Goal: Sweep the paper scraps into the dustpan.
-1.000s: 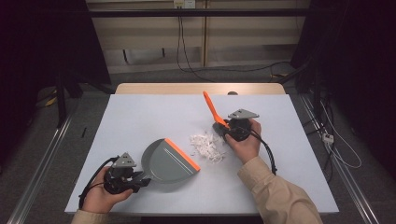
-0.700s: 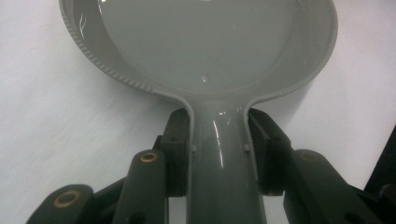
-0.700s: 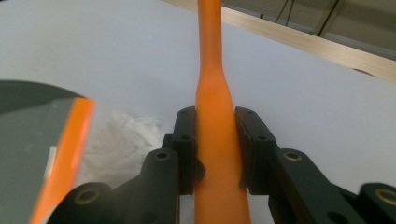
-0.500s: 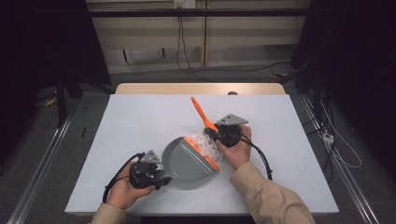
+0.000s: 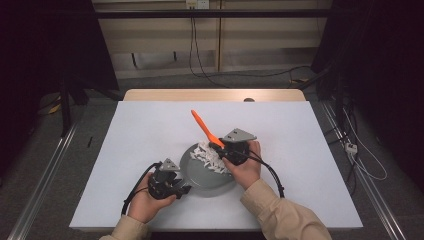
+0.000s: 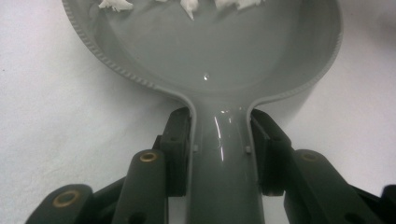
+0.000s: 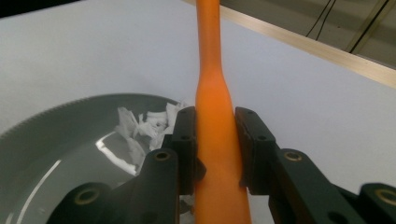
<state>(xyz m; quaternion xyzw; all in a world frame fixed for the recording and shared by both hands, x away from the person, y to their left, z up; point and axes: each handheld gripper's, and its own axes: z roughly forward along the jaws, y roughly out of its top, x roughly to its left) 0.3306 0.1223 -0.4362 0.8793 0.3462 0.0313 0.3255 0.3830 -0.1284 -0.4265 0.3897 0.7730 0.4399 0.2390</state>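
A grey dustpan (image 5: 207,174) lies flat on the white table, its pan (image 6: 219,42) holding white paper scraps (image 5: 207,155) along the far lip. My left gripper (image 5: 172,186) is shut on the dustpan's handle (image 6: 219,158), a pad on each side. My right gripper (image 5: 231,150) is shut on the orange handle of a small brush (image 5: 202,125), which slants up and to the left. The handle (image 7: 214,116) runs between both pads, and the scraps (image 7: 140,123) sit in the pan just beyond it. The brush head is hidden behind the hand.
The white table surface (image 5: 140,125) spreads wide on all sides. A wooden edge (image 5: 215,95) runs along its far side. Cables (image 5: 360,155) lie on the floor to the right, and metal rails flank the table.
The dustpan has slid right toward the paper scraps, and the brush has come left and nearer. The scraps, loose on the table before, now lie in the pan.
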